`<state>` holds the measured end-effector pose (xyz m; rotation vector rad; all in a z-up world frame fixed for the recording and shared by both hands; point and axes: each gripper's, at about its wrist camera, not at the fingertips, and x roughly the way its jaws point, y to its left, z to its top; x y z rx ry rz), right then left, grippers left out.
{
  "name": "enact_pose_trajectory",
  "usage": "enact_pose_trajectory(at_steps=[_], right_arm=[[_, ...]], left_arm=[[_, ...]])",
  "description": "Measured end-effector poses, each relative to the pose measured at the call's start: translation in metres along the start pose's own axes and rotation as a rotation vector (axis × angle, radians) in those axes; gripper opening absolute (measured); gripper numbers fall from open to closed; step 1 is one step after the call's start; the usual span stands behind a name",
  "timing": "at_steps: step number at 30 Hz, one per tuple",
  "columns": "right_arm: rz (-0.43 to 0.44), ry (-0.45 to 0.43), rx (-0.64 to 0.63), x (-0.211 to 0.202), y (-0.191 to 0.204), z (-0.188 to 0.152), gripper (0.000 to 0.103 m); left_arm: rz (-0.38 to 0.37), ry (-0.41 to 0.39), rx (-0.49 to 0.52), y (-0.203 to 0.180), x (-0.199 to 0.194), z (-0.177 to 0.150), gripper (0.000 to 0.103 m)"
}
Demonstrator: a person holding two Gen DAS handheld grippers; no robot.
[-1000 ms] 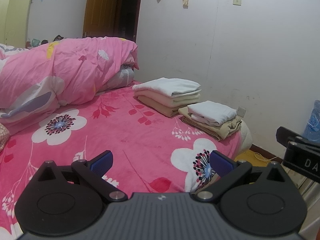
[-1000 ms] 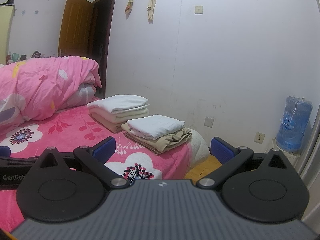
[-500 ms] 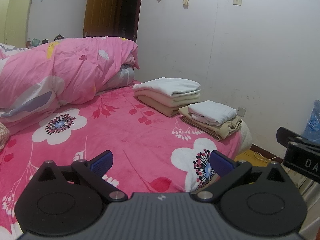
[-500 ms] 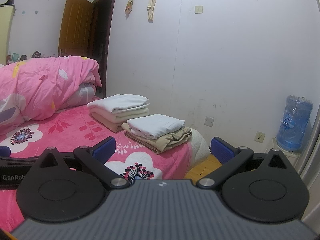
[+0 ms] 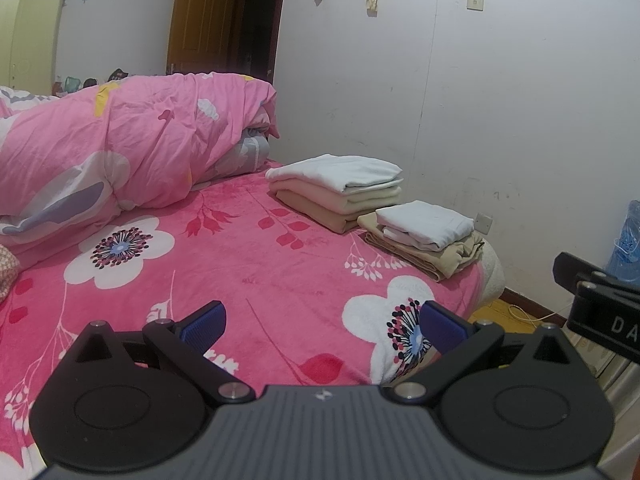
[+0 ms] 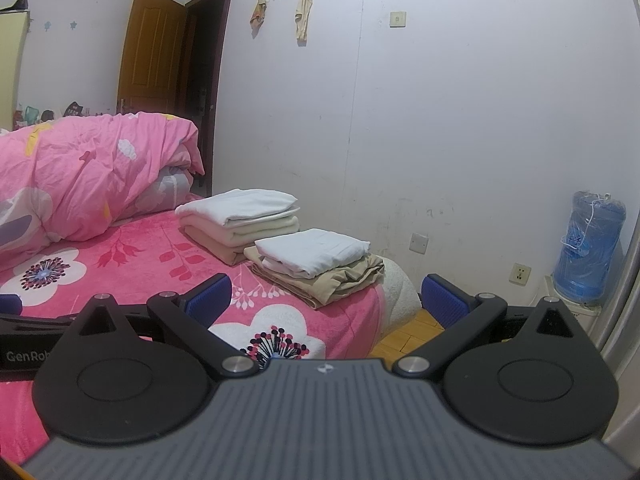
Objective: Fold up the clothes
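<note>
Folded clothes (image 5: 340,192) are lying in two piles at the far corner of the pink bed (image 5: 256,276).
The left tongs (image 5: 323,322) and right tongs (image 6: 326,298) are hovering wide open, holding nothing.

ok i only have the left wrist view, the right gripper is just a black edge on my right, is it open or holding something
observer: The right gripper is open and empty, blue pads spread wide, aimed past the bed corner.
operator: and the blue thing cut off at my right edge
observer: A blue water jug wrapped in plastic, standing by the wall; the right wrist view shows it whole.
operator: anything else on that wall
observer: A wall socket sits low, just left of the jug.
</note>
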<state>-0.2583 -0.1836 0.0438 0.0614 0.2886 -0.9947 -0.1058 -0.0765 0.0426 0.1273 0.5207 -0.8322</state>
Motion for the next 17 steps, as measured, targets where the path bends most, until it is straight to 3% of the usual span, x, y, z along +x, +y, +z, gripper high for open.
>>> enact_pose_trajectory(at_steps=[17], right_arm=[[0.003, -0.001, 0.002, -0.0021, 0.0000, -0.0010, 0.102]], left_arm=[[0.006, 0.002, -0.005, 0.0018, 0.0017, 0.0000, 0.103]])
